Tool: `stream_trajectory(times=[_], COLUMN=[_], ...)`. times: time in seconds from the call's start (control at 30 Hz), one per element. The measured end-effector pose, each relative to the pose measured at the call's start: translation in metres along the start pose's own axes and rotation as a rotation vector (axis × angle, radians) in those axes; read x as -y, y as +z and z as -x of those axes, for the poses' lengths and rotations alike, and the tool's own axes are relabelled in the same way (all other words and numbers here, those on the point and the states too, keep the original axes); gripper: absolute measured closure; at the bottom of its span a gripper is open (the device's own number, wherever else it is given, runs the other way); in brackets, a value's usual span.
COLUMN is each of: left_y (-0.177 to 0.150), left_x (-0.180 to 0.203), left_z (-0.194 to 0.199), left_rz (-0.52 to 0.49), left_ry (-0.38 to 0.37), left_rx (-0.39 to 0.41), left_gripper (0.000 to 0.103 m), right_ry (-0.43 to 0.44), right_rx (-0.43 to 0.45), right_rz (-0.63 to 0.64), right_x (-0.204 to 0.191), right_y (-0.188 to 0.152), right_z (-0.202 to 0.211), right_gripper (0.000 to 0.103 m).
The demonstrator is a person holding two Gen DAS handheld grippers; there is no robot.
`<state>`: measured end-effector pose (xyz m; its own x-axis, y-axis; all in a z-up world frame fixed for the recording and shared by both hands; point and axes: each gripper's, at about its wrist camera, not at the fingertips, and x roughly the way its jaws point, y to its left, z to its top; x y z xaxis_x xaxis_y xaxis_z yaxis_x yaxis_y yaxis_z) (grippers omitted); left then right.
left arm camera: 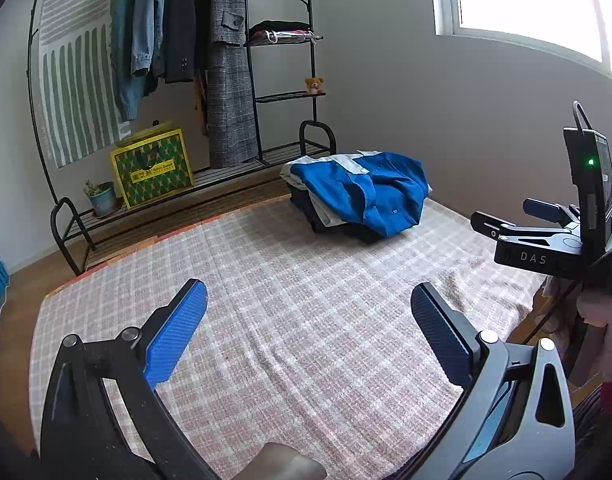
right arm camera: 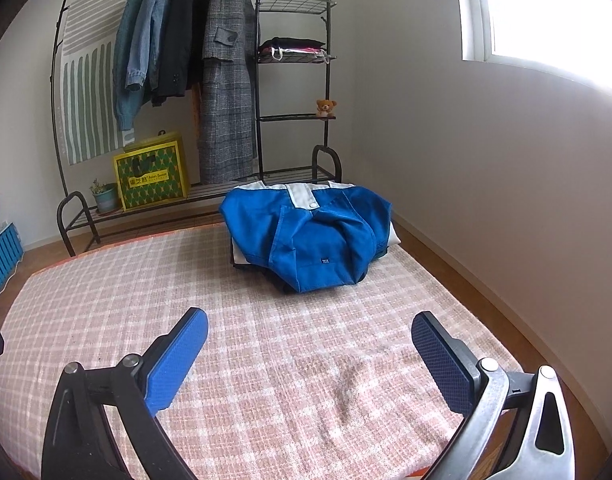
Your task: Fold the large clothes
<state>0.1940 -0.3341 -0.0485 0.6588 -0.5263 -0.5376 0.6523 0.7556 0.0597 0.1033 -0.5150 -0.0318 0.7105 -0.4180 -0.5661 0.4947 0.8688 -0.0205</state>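
A folded blue and white jacket (left arm camera: 370, 192) lies on top of a small stack of folded dark and light clothes at the far side of a pink checked blanket (left arm camera: 265, 288). The jacket also shows in the right wrist view (right arm camera: 314, 236), on the same blanket (right arm camera: 265, 360). My left gripper (left arm camera: 308, 320) is open and empty, well short of the stack. My right gripper (right arm camera: 308, 344) is open and empty, also short of the stack; it shows from the side in the left wrist view (left arm camera: 502, 220).
A black clothes rack (right arm camera: 261, 80) with hanging coats, shelves, a teddy bear (right arm camera: 326, 108), a yellow-green box (right arm camera: 153, 176) and a potted plant (right arm camera: 103, 196) stands behind the blanket. A blue crate (right arm camera: 1, 252) is at the left. A wall and window are at the right.
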Motion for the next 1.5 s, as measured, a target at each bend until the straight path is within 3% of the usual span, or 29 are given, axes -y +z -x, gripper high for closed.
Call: stream_trajectory(times=[0.33, 1.5], left_y=[-0.002, 0.003], left_x=[-0.004, -0.002], left_z=[0.004, 0.010], left_rz=[0.002, 0.008], left_ry=[0.036, 0.042], left_rx=[-0.007, -0.001], left_gripper=[0.000, 0.000], right_ry=[-0.004, 0.011], right_rx=[0.000, -0.012], right_rz=[0.002, 0.018], right_x=[-0.005, -0.014], right_y=[-0.001, -0.004], right_z=[-0.001, -0.007], right_gripper=[0.000, 0.000])
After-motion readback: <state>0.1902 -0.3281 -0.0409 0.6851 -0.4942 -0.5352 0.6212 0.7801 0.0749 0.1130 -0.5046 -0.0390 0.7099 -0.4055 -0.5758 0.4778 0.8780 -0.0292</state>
